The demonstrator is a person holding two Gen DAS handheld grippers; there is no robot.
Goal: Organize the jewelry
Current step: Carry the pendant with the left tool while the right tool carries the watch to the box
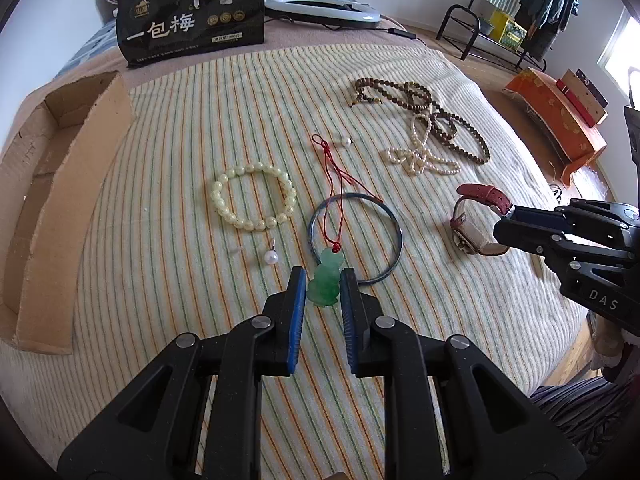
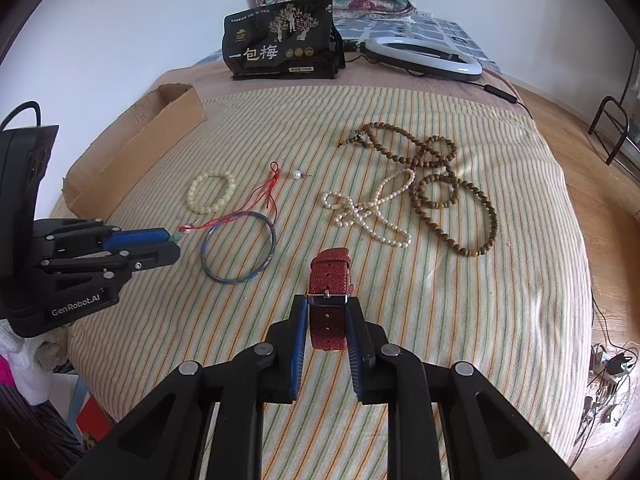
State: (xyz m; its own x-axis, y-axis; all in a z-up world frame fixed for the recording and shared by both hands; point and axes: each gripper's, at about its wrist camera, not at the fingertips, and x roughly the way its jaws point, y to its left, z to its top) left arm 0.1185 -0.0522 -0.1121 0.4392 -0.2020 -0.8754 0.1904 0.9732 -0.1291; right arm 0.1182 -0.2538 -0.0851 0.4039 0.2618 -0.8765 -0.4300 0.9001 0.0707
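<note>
Left hand-held gripper (image 1: 323, 276) pinching the green jade pendant (image 1: 326, 280), low over the striped blanket (image 1: 168, 280) on the bed; red cord (image 1: 334, 188) trailing away across the blue bangle (image 1: 394, 220). Right hand-held gripper (image 2: 327, 312) clamped on the red watch strap (image 2: 330, 276), apparently at the buckle, though contact hard to judge. Lying loose on the blanket: pale bead bracelet (image 1: 253, 196), two pearl studs (image 1: 271, 258), white pearl strand (image 2: 370, 210) tangled beside the brown wooden beads (image 2: 452, 184). Cardboard box (image 1: 48, 200) at the left edge. Black snack bag (image 2: 280, 40) upright behind.
</note>
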